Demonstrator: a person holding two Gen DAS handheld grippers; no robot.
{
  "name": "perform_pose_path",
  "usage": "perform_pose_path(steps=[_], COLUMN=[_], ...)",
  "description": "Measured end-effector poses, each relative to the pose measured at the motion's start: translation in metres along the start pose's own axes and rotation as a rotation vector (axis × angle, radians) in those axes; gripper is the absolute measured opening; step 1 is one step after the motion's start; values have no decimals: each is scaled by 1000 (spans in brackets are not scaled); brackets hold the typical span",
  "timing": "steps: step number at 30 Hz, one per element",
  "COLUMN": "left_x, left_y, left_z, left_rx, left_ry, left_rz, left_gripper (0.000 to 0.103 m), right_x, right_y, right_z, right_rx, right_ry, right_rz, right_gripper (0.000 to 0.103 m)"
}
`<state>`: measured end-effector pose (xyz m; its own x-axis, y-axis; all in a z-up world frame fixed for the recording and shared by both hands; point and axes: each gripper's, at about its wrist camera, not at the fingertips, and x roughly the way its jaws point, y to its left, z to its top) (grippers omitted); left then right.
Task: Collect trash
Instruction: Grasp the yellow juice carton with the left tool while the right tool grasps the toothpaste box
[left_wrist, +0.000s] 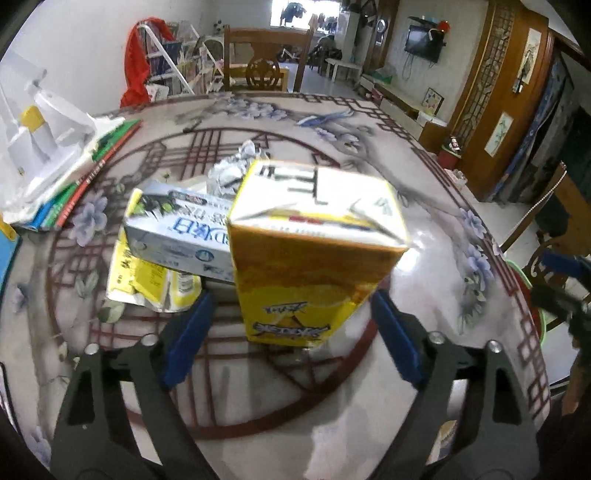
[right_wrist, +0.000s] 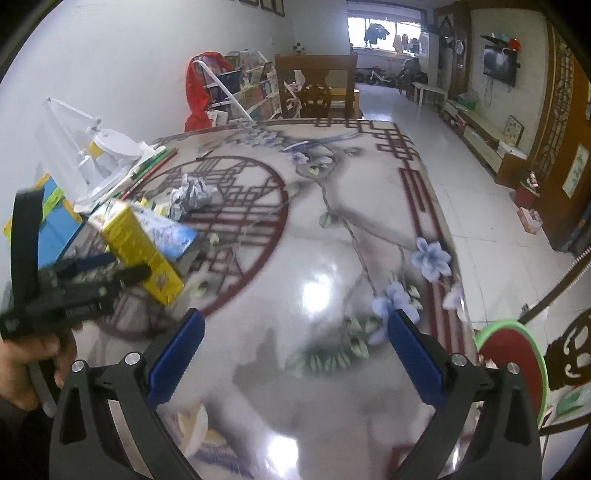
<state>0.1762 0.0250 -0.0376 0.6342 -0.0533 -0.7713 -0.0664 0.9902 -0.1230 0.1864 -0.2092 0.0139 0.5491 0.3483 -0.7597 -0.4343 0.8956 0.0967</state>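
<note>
A yellow drink carton (left_wrist: 314, 251) stands on the patterned table (left_wrist: 424, 206), between the blue pads of my left gripper (left_wrist: 291, 314). The jaws are open, with a gap on each side of the carton. Behind it lie a white and blue box (left_wrist: 177, 229), a flattened yellow wrapper (left_wrist: 147, 280) and crumpled foil (left_wrist: 232, 166). In the right wrist view the carton (right_wrist: 142, 251) is at the left, with the left gripper (right_wrist: 107, 267) around it. My right gripper (right_wrist: 295, 339) is open and empty above bare table.
Books and a white lamp base (left_wrist: 48, 147) lie at the table's left edge. A green-rimmed red bin (right_wrist: 513, 358) stands beside the table's right edge. A wooden chair (right_wrist: 317, 88) stands at the far end.
</note>
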Motion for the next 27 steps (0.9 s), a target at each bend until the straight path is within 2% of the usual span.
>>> perform_pose_path(steps=[2, 4, 7, 12, 17, 21, 27], left_x=[4, 5, 1, -23, -54, -72, -93], left_y=[1, 2, 10, 33, 64, 83, 110], left_z=[0, -1, -1, -4, -6, -7, -16], left_rx=[-1, 4, -26, -74, -104, -114, -122], left_ry=[1, -1, 3, 5, 14, 17, 17], left_rz=[-6, -17, -55, -29, 17, 27, 36], left_gripper=[64, 59, 59, 58, 58, 59, 59], right_x=[7, 15, 27, 48, 66, 84, 116], right_y=[1, 5, 12, 35, 80, 121, 168], right_z=[10, 17, 24, 31, 40, 48, 58], right_rx=[-1, -8, -20, -47, -125, -202, -324], right_ry=[-2, 2, 11, 25, 32, 44, 65], right_rz=[7, 17, 33, 93, 167, 213, 202], right_gripper=[96, 96, 96, 96, 96, 96, 95])
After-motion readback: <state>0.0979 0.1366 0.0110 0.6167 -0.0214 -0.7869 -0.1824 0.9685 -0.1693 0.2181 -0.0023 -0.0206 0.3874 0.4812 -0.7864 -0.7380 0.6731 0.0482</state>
